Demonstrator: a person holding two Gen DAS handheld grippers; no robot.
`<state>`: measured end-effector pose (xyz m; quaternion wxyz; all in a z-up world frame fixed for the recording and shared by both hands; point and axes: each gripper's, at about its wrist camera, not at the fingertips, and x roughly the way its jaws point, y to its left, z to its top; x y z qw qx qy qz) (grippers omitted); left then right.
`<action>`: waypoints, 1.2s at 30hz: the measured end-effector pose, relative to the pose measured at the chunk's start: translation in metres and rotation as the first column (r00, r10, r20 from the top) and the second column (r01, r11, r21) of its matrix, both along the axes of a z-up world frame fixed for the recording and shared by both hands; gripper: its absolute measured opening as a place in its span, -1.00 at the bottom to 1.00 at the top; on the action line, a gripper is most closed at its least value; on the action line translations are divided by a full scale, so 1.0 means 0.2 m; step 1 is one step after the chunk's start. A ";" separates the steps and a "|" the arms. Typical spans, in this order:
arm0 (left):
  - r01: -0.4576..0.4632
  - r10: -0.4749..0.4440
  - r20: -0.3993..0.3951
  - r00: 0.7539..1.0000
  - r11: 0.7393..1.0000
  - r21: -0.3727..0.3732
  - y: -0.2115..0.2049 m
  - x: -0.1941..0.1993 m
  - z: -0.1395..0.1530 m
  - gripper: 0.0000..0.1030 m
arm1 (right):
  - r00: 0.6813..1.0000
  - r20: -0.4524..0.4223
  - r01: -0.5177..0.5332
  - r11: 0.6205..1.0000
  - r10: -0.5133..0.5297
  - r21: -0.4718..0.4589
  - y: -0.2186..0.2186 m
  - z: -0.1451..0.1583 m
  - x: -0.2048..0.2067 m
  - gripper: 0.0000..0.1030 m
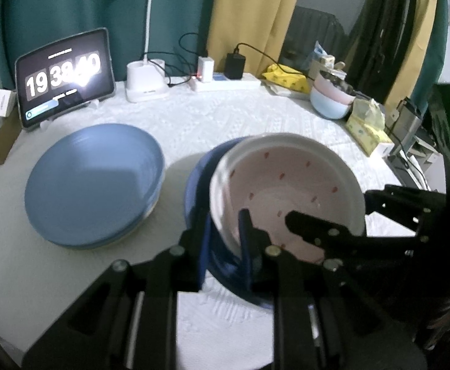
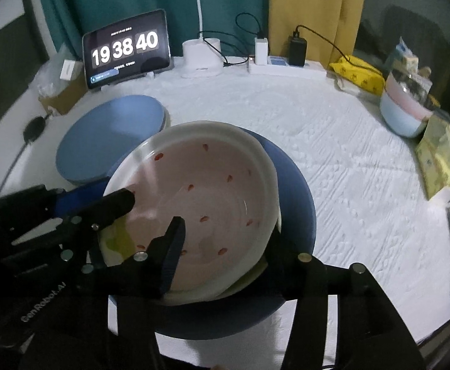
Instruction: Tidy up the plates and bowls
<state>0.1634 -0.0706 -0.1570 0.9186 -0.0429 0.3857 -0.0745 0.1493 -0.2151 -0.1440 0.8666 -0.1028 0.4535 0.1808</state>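
A white bowl with a pink, red-speckled inside point(image 1: 289, 191) point(image 2: 206, 203) is held tilted over a dark blue bowl point(image 1: 198, 182) point(image 2: 296, 191) on the white tablecloth. My left gripper point(image 1: 225, 243) straddles the white bowl's near-left rim, one finger inside and one outside. My right gripper point(image 2: 225, 240) straddles the bowl's near rim the same way; it shows in the left wrist view point(image 1: 317, 231) reaching in from the right. A stack of light blue plates point(image 1: 95, 182) point(image 2: 114, 135) lies to the left. Stacked pastel bowls point(image 1: 333, 98) point(image 2: 407, 111) stand at the far right.
A tablet showing a clock point(image 1: 64, 77) point(image 2: 126, 49), a white lamp base point(image 1: 146, 83) point(image 2: 202, 58) and a power strip with chargers point(image 1: 225, 80) point(image 2: 283, 61) line the back edge. Yellow packets and tissue boxes point(image 1: 366, 123) point(image 2: 437, 160) crowd the right edge.
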 end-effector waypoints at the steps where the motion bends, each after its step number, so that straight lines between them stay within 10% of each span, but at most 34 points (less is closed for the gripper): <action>1: 0.000 0.000 0.001 1.000 1.000 0.000 0.00 0.00 0.00 -0.65 | 1.000 0.013 0.001 1.000 0.000 -0.013 0.01 0.00 0.00 0.03; 36: -0.057 0.058 0.024 0.998 0.998 -0.011 0.18 0.00 0.04 -0.45 | 0.984 0.111 0.127 0.982 -0.143 0.140 -0.34 0.18 0.01 0.17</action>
